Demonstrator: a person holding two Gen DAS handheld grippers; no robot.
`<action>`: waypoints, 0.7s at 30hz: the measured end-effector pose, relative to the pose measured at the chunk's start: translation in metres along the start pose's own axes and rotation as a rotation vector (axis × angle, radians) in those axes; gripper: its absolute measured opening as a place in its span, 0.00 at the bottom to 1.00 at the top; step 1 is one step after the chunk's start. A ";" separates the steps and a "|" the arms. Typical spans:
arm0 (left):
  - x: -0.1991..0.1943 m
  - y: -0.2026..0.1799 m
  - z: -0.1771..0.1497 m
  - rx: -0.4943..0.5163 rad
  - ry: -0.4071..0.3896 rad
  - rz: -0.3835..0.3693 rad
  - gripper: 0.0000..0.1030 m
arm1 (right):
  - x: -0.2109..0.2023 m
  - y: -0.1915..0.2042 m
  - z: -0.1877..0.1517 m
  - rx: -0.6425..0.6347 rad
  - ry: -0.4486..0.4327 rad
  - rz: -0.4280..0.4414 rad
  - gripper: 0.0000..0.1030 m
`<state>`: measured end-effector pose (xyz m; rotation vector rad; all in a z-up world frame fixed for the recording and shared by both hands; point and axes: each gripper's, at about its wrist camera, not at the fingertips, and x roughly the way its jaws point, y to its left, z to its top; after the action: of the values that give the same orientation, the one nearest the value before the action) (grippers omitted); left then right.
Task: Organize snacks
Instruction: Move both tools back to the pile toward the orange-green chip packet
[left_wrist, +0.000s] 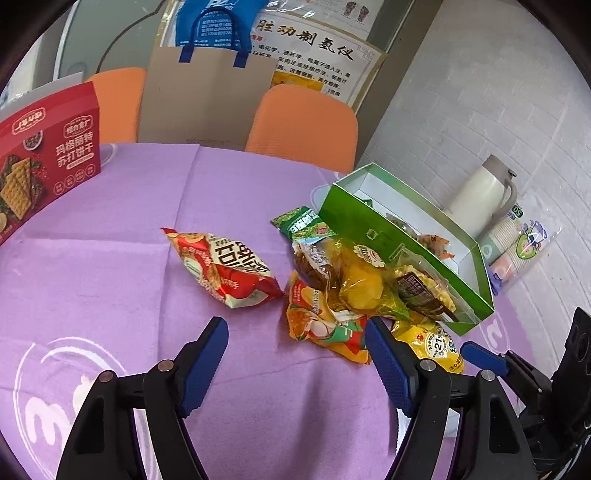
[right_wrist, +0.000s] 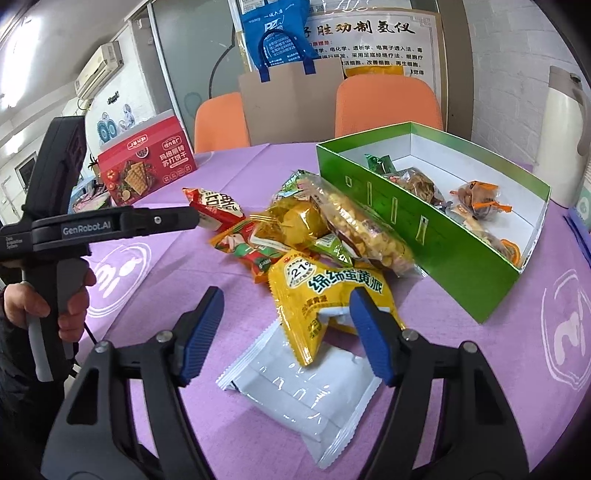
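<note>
— Right wrist view first: what is the right gripper (right_wrist: 286, 325) doing?

— Its jaws are standing wide, holding nothing. A yellow pack (right_wrist: 325, 295) is lying between the fingers, overlapping a white pack (right_wrist: 306, 398) at lower centre.

— And the snack pile (right_wrist: 317, 225)?

— It is sitting at centre frame on the purple cloth (right_wrist: 461, 362), leaning against the green box (right_wrist: 424, 225), which is filling the right of the frame with a few wrapped snacks inside.

— The left gripper (left_wrist: 295, 354)?

— In its own view it is hovering over the cloth at lower centre, jaws spread wide and holding nothing. A red pack (left_wrist: 225, 267) is lying apart, left of the pile, at centre.

— Anything else?

— A red cracker box (left_wrist: 44, 166) is standing at the left edge, and a white flask (left_wrist: 480, 195) is standing at the right beyond the green box.
</note>
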<state>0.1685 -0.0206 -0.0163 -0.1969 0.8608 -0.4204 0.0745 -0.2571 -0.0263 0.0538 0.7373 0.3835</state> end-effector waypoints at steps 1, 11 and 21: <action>0.007 -0.002 0.001 0.007 0.014 -0.010 0.71 | 0.000 0.000 0.000 -0.001 0.001 -0.001 0.69; 0.063 -0.003 0.016 -0.007 0.113 -0.020 0.44 | -0.004 -0.002 0.001 0.003 -0.005 -0.009 0.69; 0.040 0.012 -0.016 -0.027 0.113 -0.044 0.20 | -0.002 -0.001 0.003 -0.004 -0.006 0.007 0.69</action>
<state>0.1828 -0.0269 -0.0580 -0.2191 0.9752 -0.4643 0.0759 -0.2584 -0.0230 0.0538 0.7310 0.3911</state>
